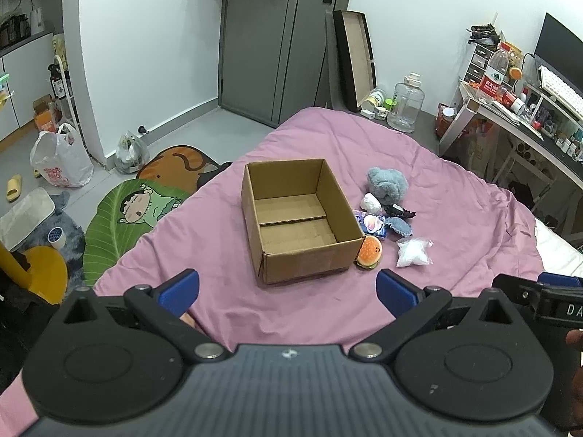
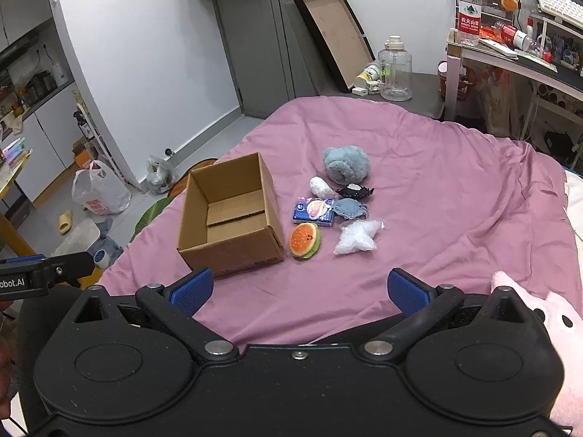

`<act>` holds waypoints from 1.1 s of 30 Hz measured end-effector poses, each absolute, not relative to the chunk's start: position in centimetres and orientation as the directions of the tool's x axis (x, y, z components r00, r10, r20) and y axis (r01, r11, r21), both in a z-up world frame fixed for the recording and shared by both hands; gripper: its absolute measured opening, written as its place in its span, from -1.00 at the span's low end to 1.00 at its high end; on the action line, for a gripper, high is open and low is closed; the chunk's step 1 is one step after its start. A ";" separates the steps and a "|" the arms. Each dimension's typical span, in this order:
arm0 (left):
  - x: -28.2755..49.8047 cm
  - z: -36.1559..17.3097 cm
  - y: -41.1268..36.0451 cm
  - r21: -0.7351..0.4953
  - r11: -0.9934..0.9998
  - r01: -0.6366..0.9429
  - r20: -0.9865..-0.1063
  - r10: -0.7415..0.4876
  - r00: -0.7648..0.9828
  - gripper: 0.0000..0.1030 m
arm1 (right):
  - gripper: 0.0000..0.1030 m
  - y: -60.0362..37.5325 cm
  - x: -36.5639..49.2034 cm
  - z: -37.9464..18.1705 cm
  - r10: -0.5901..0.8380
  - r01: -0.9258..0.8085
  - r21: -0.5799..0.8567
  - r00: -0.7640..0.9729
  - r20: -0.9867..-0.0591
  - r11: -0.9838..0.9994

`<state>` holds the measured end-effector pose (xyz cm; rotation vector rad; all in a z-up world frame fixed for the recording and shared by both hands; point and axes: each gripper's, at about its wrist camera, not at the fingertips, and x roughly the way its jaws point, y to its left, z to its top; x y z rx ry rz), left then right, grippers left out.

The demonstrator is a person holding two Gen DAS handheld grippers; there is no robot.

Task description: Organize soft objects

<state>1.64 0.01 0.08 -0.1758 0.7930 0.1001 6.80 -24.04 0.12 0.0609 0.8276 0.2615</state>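
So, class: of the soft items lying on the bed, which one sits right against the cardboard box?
The burger plush, at the cardboard box's near corner; the others lie farther off.

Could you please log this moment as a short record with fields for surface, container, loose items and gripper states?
surface: pink bedspread
container: cardboard box, open top, nothing visible inside
loose items: grey plush, white bundle, black item, tissue pack, blue-grey fabric piece, burger toy, clear star-shaped bag, all on the bedspread right of the box
burger toy position: close against the box's corner
left gripper: open, holding nothing
right gripper: open, holding nothing
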 end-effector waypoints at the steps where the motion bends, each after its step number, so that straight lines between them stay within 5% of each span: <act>1: 1.9 -0.1 -0.1 -0.121 0.981 -0.153 -0.717 0.020 0.696 0.99 | 1.00 -24.2 7.0 -0.1 0.249 -0.201 0.154 0.643 -0.724 0.968; 33: 10.9 -4.0 -6.1 -0.087 0.981 -0.172 -0.784 0.039 0.620 0.99 | 0.99 -30.0 15.2 -5.4 0.338 -0.146 0.317 0.601 -0.724 0.937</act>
